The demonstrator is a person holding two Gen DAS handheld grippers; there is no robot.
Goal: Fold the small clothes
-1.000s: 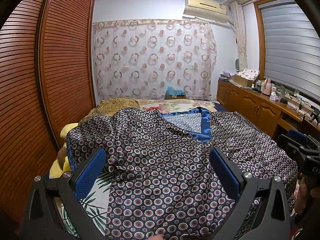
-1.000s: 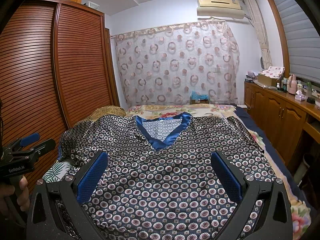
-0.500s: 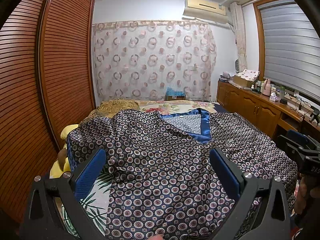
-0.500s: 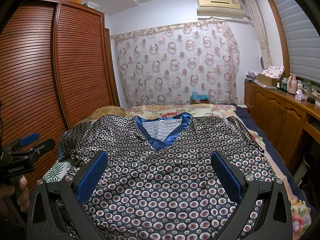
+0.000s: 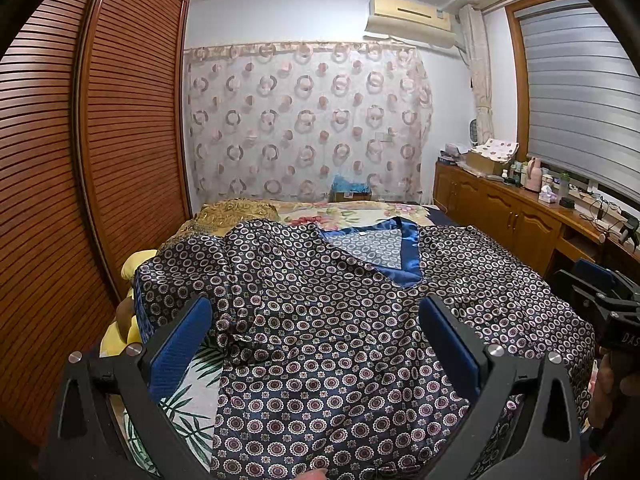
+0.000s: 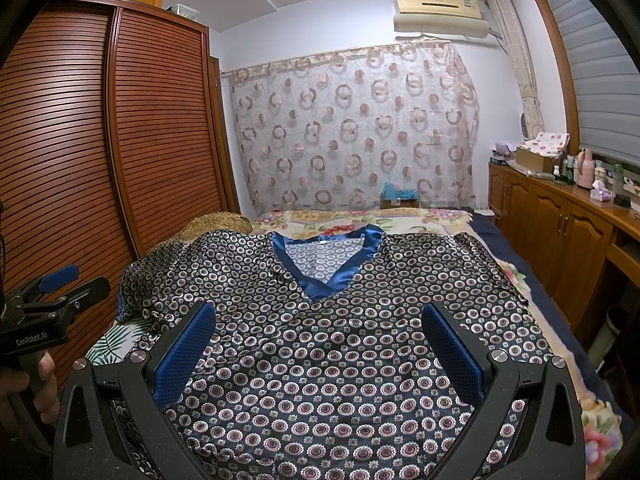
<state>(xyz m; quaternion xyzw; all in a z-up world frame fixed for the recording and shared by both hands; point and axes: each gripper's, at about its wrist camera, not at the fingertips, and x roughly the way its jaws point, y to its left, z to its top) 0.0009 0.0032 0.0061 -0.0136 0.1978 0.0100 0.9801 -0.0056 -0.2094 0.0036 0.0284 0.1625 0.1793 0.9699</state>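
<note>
Patterned V-neck top (image 6: 320, 360), flat on bed (image 6: 400, 218), unfolded; left tool (image 5: 316, 344) and right tool (image 6: 318, 344) both spread, empty; advise pinching sleeve edges squarely, folding inward evenly.

Dark circle-patterned top (image 6: 340, 360), blue V-neck, spread seemingly flat, left sleeve rumpled

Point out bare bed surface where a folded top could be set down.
Free: the floral bedspread between the patterned satin top's blue V-neck collar and the circle-print curtain. A leaf-print strip left of the top is narrow. The top covers the rest.
</note>
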